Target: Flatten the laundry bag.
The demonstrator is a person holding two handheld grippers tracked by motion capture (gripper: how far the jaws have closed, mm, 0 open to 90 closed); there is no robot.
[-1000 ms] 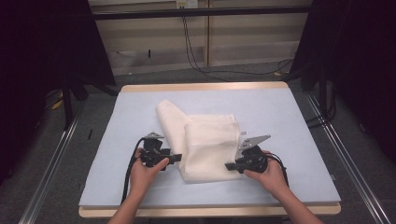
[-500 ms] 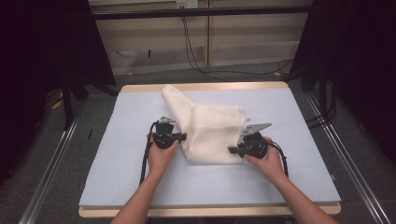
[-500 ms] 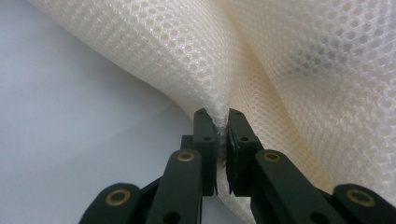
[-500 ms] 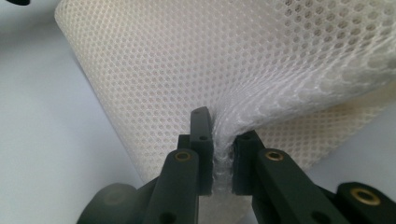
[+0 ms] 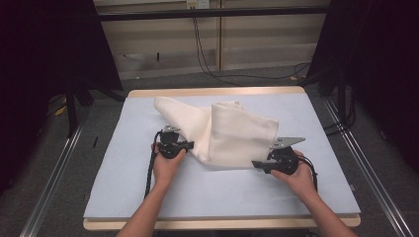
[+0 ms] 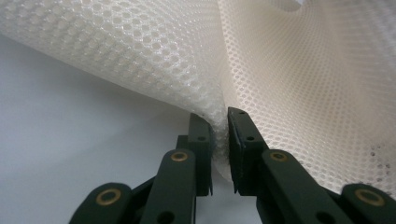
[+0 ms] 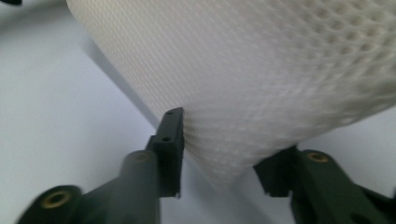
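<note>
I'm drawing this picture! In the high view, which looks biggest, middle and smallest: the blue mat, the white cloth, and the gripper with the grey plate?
1. Blue mat, by far the biggest.
2. White mesh cloth, lying across the mat's middle.
3. Right gripper with the grey plate, smallest.

A cream mesh cloth (image 5: 232, 131) lies bunched between the left gripper (image 5: 184, 146) and right gripper (image 5: 263, 164), touching both, on the pale blue mat (image 5: 123, 163).
</note>
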